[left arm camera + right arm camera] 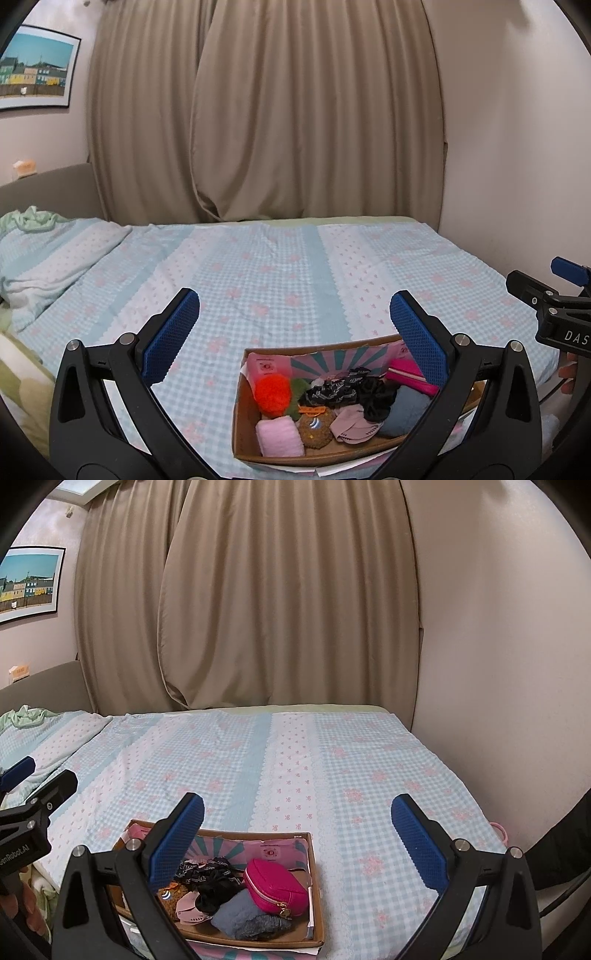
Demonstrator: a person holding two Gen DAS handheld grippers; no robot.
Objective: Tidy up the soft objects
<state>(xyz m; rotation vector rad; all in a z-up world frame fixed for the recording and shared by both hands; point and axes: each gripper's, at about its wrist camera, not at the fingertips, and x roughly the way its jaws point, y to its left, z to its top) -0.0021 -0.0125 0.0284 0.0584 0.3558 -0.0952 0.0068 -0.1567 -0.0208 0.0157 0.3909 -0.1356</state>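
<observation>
A bed (pixel 280 266) under a blue checked cover; beige curtains (pixel 266 110) hang behind it, a framed picture (pixel 35 66) on the wall left of them.

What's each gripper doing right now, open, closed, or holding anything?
Left gripper: open, holding nothing, above the cardboard box of soft items.
Right gripper: open, holding nothing, above the bedspread next to the box.

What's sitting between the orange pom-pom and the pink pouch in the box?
In the left wrist view, a black patterned scrunchie lies between the orange pom-pom and the pink pouch inside the cardboard box.
</observation>
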